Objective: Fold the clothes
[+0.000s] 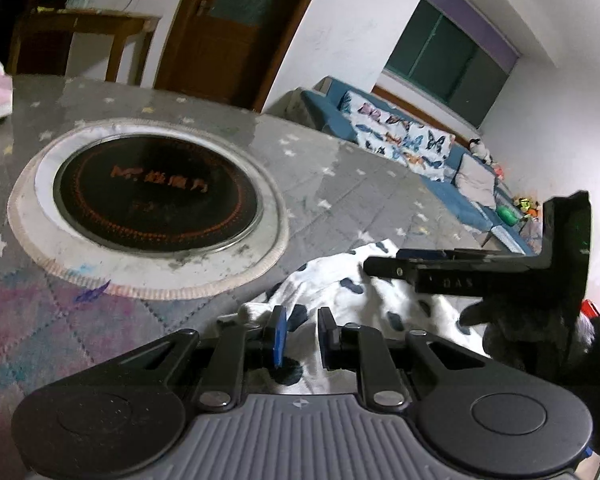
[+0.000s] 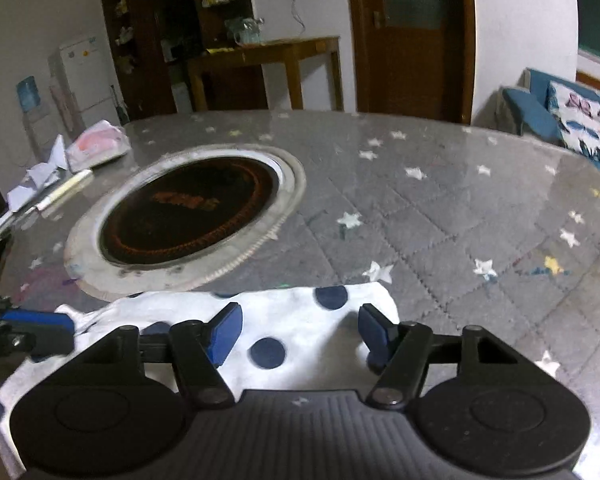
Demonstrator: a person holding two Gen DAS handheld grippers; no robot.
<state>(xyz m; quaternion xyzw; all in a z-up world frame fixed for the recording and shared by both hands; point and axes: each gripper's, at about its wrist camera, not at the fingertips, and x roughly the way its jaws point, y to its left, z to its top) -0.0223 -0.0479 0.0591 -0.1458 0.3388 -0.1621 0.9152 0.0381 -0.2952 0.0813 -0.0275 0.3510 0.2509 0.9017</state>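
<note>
On the bench (image 2: 440,208) near its front edge lay our white polka-dot garment (image 2: 300,320); right tongs (image 2: 300,330) gaped above it, left tongs (image 1: 302,334) narrowly parted, perhaps pinching cloth.

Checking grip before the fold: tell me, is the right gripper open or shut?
Open: the right gripper's blue pads stand wide apart over the spotted cloth.

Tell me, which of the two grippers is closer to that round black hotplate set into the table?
Left, as far as I can judge. The left gripper sits over the spotted cloth's edge nearest the hotplate; the right gripper hovers over the cloth farther along the table.
</note>
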